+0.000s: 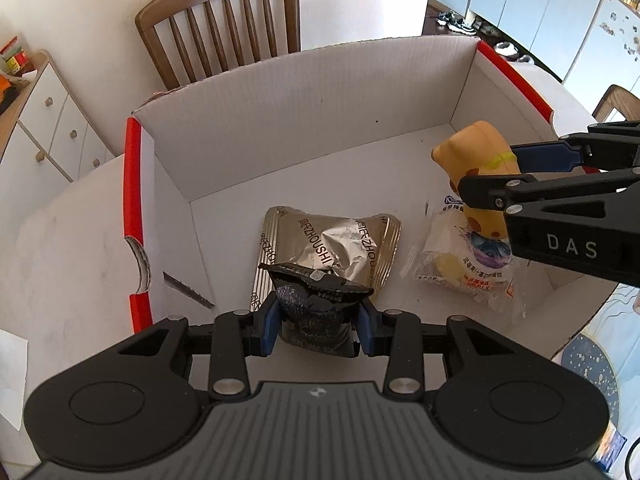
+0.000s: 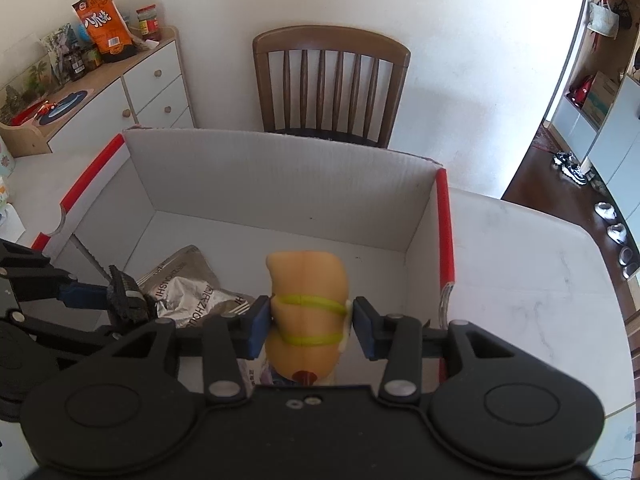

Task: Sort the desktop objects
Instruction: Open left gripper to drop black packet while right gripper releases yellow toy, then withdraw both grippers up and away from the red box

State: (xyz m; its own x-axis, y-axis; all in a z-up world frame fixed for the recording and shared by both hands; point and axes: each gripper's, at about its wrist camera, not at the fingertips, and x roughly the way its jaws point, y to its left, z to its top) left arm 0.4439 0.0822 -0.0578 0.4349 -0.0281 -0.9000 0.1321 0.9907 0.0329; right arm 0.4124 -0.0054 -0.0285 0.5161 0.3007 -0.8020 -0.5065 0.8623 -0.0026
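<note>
- My left gripper pointed steeply down into the white cardboard box with red-edged side walls.
- Its jaws were clenched on a small black snack packet, with both blue pads pressed against the packet's sides.
- The black packet hung just above the near end of a silver foil pouch printed "ZHOUSHI", which lay flat on the box floor.
- My right gripper reached into the right part of the same box, carrying a yellow soft toy with two green bands round it.
- The left pad touched the toy; on the right side I saw a narrow gap between pad and toy, so the right jaws stood released with the toy between them.
- In the left wrist view, the toy's lower end rested on a clear wrapped snack on the box floor, to the right of the silver pouch and apart from it.
- The box stood on a white marbled worktop.
- A wooden chair stood behind the box, against the wall.
</note>
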